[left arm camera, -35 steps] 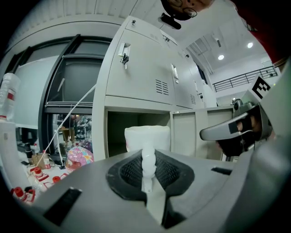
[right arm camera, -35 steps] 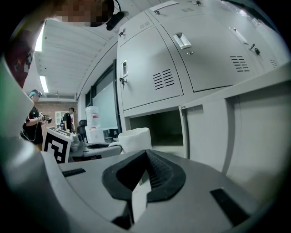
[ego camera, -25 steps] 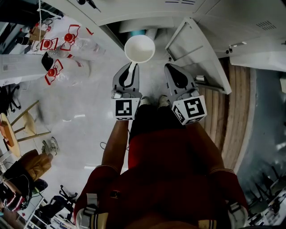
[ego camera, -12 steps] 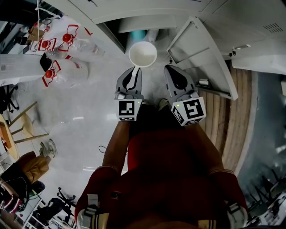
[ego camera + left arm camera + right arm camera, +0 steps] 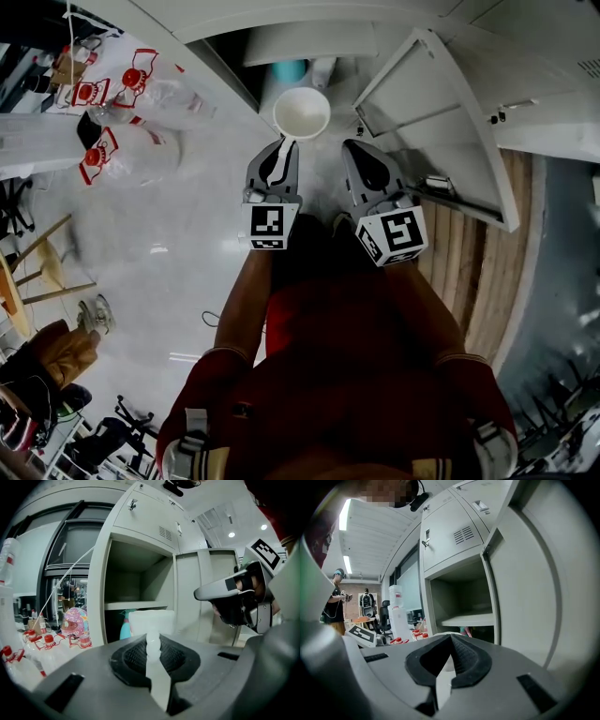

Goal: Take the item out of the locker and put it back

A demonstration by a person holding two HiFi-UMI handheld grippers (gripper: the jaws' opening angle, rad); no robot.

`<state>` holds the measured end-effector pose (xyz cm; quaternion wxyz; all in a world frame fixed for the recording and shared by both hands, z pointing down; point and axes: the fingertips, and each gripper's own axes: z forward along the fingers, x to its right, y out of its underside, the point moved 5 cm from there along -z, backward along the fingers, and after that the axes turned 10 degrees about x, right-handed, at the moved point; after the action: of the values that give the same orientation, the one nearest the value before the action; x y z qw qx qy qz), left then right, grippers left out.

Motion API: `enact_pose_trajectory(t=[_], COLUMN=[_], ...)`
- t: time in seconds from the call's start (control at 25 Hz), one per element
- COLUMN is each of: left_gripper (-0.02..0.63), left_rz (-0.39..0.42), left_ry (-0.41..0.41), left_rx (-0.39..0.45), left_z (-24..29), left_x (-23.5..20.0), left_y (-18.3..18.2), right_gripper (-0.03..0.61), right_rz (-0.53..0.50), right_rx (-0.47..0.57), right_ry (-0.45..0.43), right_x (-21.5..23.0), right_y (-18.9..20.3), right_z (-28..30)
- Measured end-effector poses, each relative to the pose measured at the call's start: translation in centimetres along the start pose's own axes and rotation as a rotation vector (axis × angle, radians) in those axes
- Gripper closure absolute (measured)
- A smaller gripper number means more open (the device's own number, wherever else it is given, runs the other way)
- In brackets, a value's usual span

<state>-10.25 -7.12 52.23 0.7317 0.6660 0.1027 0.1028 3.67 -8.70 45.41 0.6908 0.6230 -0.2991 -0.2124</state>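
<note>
Before the open locker [image 5: 300, 42], left gripper [image 5: 279, 152] fingers pinch the white scoop [image 5: 301, 112] only by its thin handle; it may twist loose. Right gripper [image 5: 362, 150] fingers are pressed together, empty.

- Your head camera looks steeply down over your chest onto the left tongs [image 5: 281, 142], the right tongs [image 5: 360, 150] and the open locker [image 5: 291, 42].
- Each tongs camera rides close behind its own jaws, facing nearly level into that locker; both share its shelf [image 5: 136, 605].

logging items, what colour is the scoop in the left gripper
White scoop; head view shows it best.
</note>
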Motion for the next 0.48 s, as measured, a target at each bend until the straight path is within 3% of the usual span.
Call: enact_pose_trajectory(t=[0.48], left_gripper=[0.568], left_rz=[0.031], left_ry=[0.022], left_rx=[0.015], left_z=[4.6], left_x=[-1.7], left_y=[4.1], right_gripper=[0.580], right_rz=[-0.019], right_rx=[0.037], right_ry=[-0.038], right_x=[1.8], right_y=[4.7], right_z=[4.0])
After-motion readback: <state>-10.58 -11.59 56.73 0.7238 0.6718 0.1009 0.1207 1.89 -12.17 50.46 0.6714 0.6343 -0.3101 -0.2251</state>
